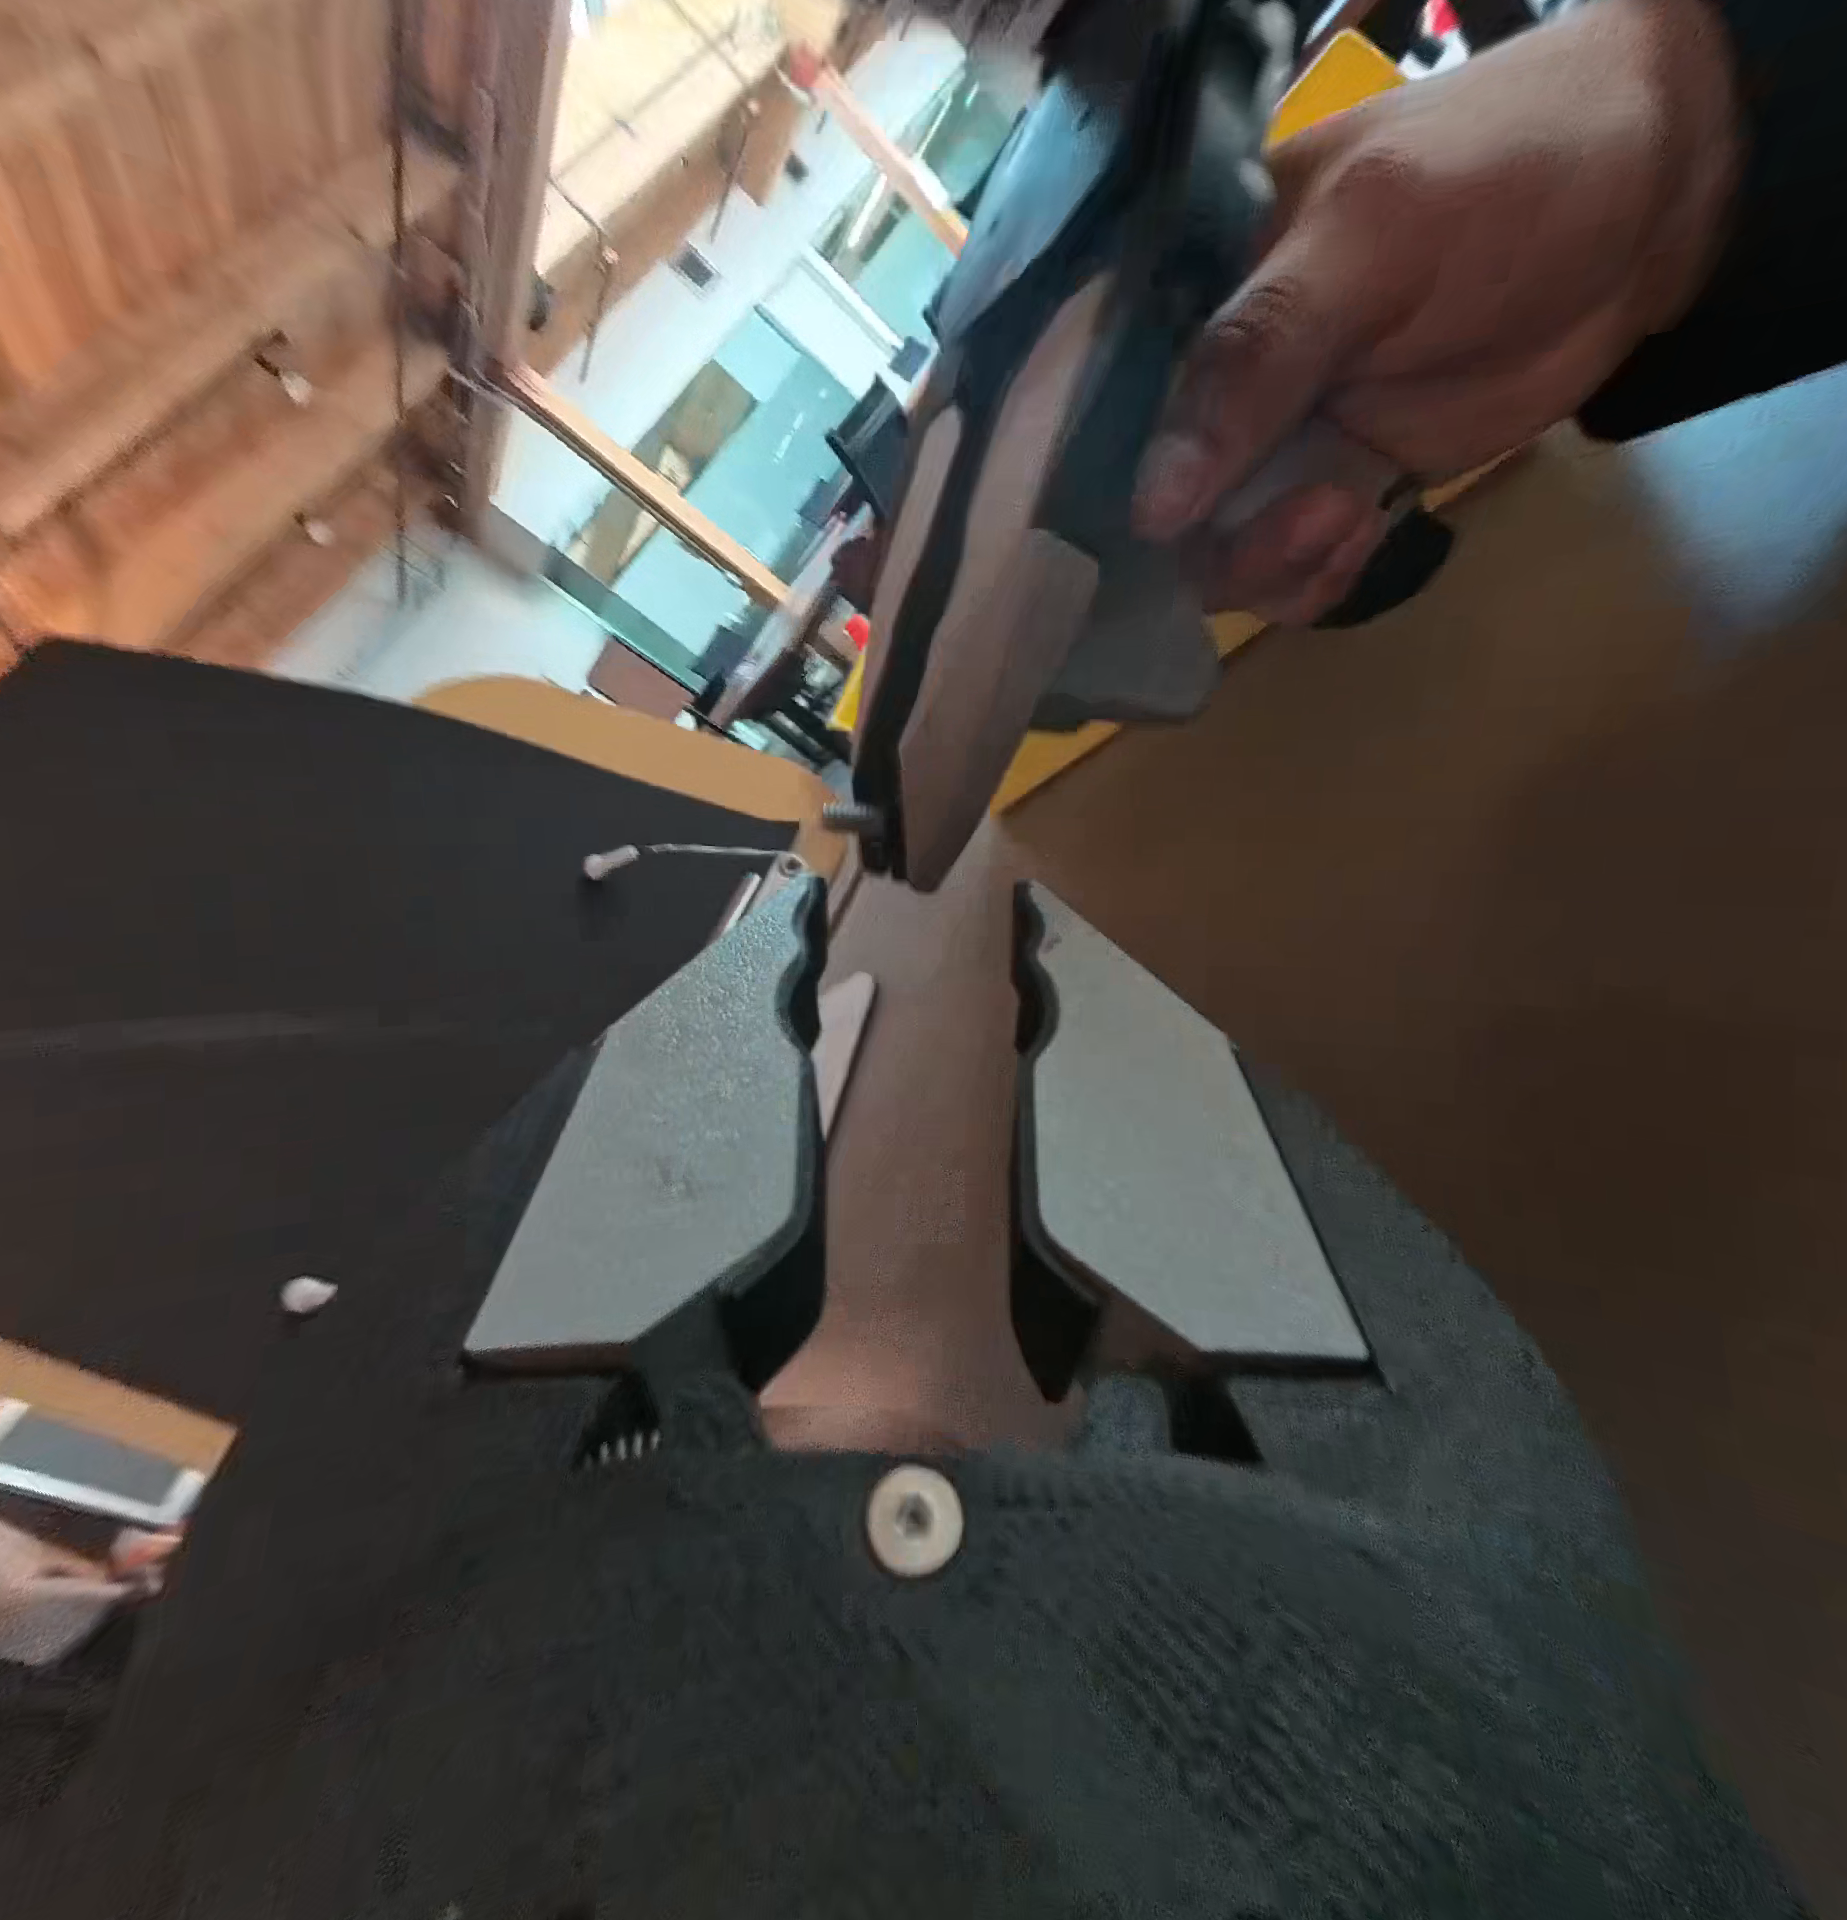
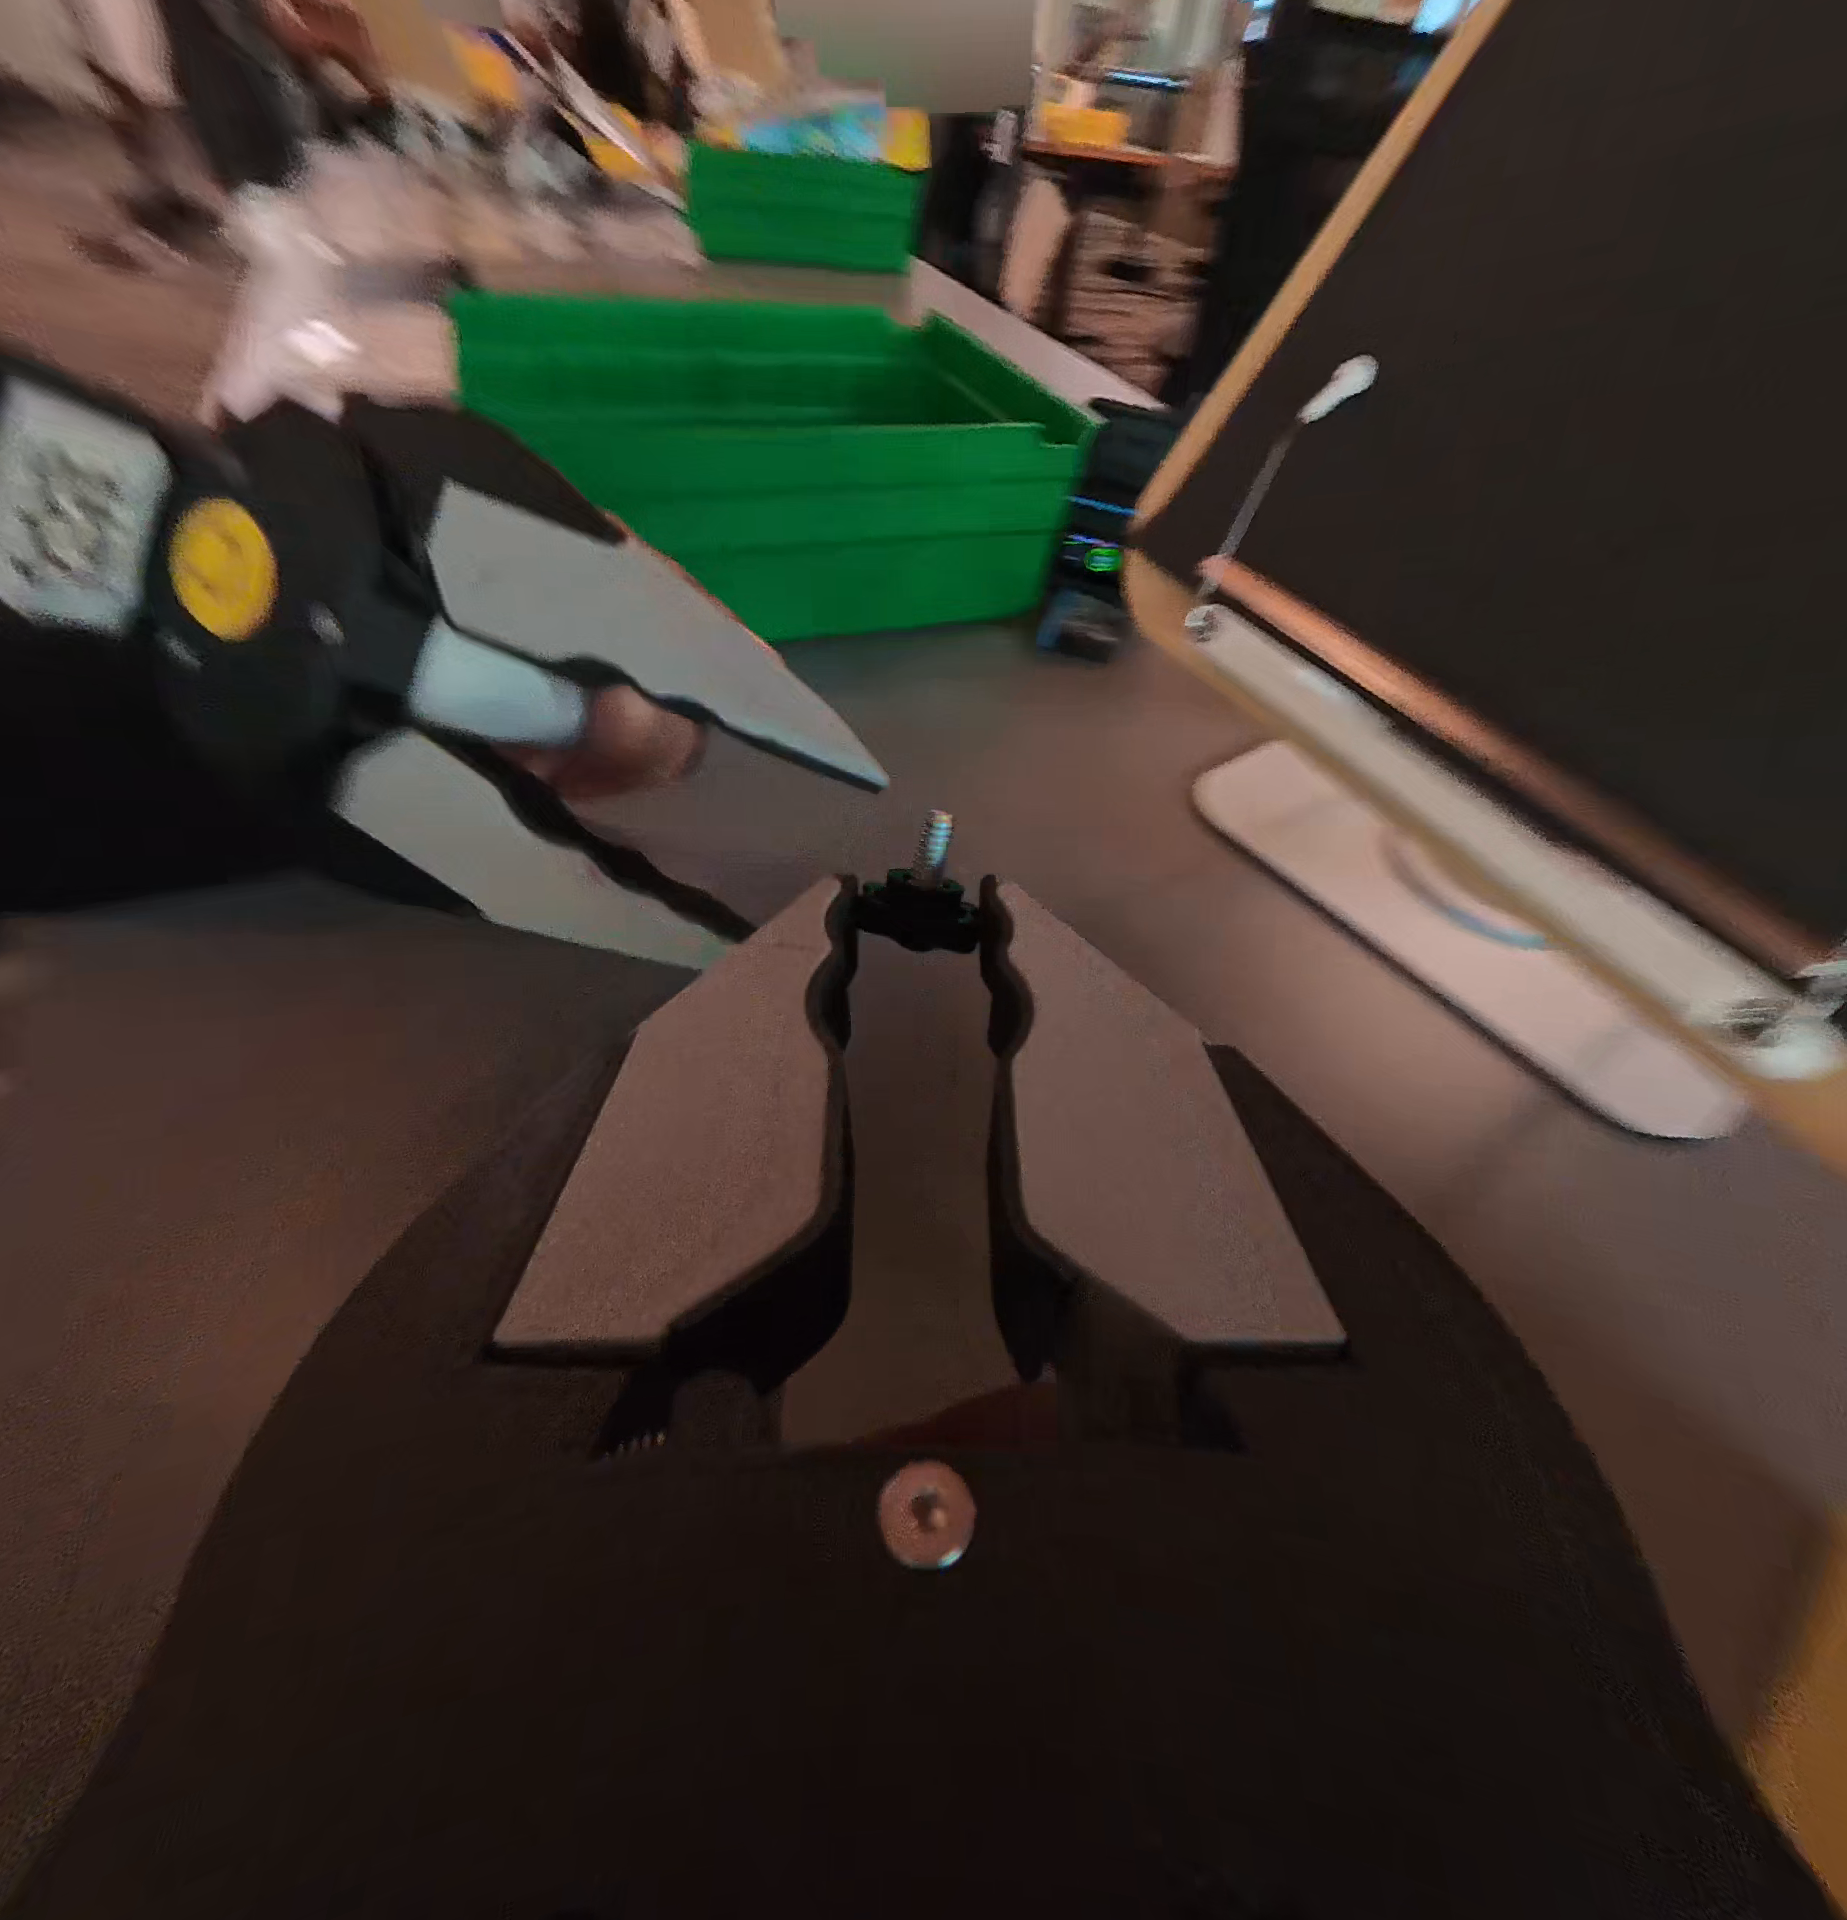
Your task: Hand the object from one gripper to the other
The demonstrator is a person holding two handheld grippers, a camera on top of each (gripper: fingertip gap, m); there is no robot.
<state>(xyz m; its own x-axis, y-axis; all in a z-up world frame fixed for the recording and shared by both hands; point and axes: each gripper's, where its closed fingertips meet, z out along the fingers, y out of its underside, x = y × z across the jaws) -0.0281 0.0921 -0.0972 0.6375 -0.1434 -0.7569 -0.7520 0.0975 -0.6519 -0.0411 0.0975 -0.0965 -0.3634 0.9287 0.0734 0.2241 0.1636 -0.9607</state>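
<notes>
Screw (image 2: 924, 902) in right claw (image 2: 917, 906), black head half hidden

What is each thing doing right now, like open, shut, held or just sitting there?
Right tool: shut on the screw, at its tips.
Screw: held, its thread poking out past the tips.
Left tool: open, nothing in it, close to the screw.
Green bins: stacked on the table; I cannot see what is inside.
Hand: wrapped around the right tool's handle.

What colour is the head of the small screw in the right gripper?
Black; the screw shows best in the right wrist view.
</notes>
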